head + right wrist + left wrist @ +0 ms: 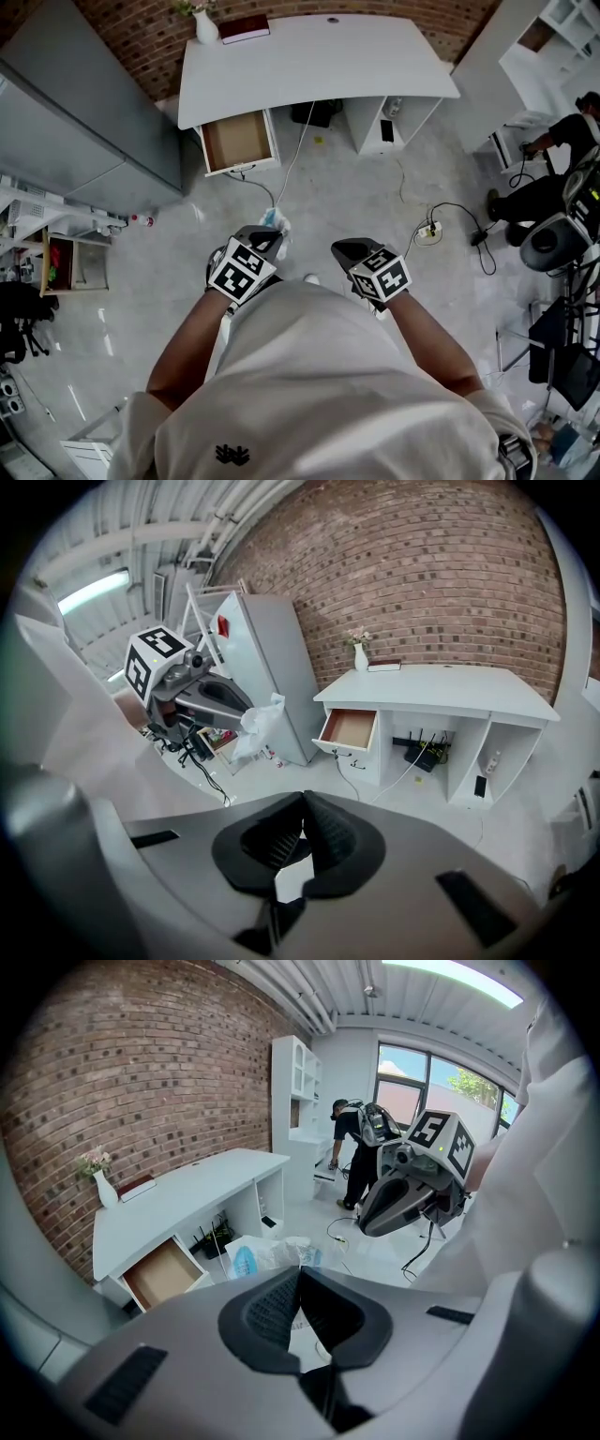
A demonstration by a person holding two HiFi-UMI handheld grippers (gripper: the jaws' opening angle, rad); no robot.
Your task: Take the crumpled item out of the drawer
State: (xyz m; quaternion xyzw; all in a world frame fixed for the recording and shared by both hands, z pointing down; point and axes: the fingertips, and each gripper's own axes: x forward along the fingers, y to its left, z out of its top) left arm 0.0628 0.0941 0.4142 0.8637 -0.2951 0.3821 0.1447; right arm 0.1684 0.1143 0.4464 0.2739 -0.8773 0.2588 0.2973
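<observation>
**A:** Looking for the crumpled bag, white plastic with a blue patch.

**B:** Found at lower centre of the left gripper view, bunched just past the tips of the left tool. Clamped there, with the tips pressed together on a fold of the plastic.

**A:** Out of the drawer?

**B:** Well clear of it. Seen pulled open at the lower left of that view, under one end of the white worktop, brown inside.

**A:** And in the head view?

**B:** Hangs in front of the left tool near the middle of the frame, over the pale floor. Well below the drawer, up toward the upper left.

**A:** Anything on the right tool?

**B:** Closed tip to tip, gripping nothing. Only pale floor showing through the opening lower down between the pads. Held beside the left tool, a little apart.

**A:** Around the worktop?

**B:** Backed by a brick wall. Topped with a white vase of flowers and a dark red book, both at its upper-left corner in the head view. Flanked by a tall grey cabinet at the left of the frame.

**A:** On the floor?

**B:** Spot a power strip right of centre, with a black cable running off to the right.

**A:** Anybody else?

**B:** Yes, a person in dark clothes at the right edge of the head view.
</observation>
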